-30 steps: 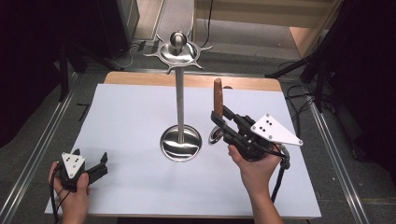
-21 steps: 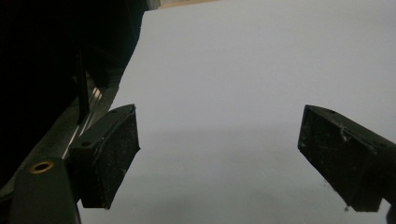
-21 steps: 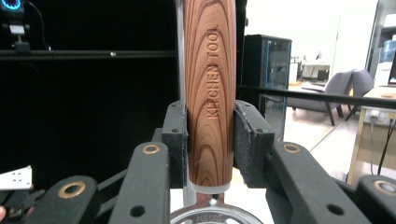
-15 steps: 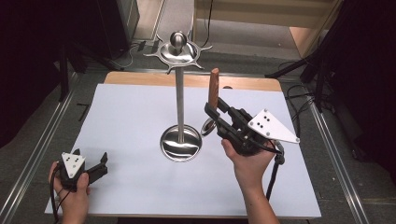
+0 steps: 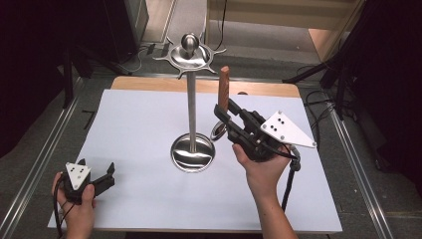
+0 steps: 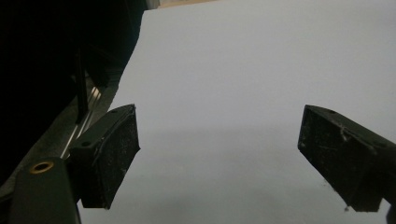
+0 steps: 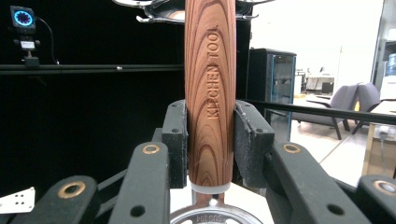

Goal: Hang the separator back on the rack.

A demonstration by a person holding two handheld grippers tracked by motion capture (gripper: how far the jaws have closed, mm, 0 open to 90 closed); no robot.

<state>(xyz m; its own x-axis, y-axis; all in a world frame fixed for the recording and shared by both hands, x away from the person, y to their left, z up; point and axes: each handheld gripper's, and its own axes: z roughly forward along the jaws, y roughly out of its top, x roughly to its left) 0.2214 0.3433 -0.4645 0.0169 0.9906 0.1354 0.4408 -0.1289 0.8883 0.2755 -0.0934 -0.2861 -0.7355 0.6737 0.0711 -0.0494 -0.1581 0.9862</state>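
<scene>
A steel utensil stand (image 5: pixel 191 124) with a round base and a spiked hook ring at its top stands mid-table. My right gripper (image 5: pixel 224 113) is shut on the wooden handle (image 7: pixel 210 88) of a kitchen tool, stamped "KITCHEN TOOL". The tool is held upright just right of the stand's pole, handle (image 5: pixel 224 88) up, with its metal head (image 5: pixel 217 132) below the jaws. The hook ring (image 7: pixel 173 11) sits just behind the handle's top. My left gripper (image 5: pixel 97 175) rests low at the table's near left corner, open, with only white table between its pads (image 6: pixel 109 154).
The white table surface (image 5: pixel 139 114) has a wooden strip along its far edge. Metal rails run down both sides of the table. Dark stands and cables lie on the floor beyond. A cable trails from the right gripper toward the near edge.
My right gripper has carried the tool up and leftward, closer to the stand's pole. The left gripper has stayed still.
</scene>
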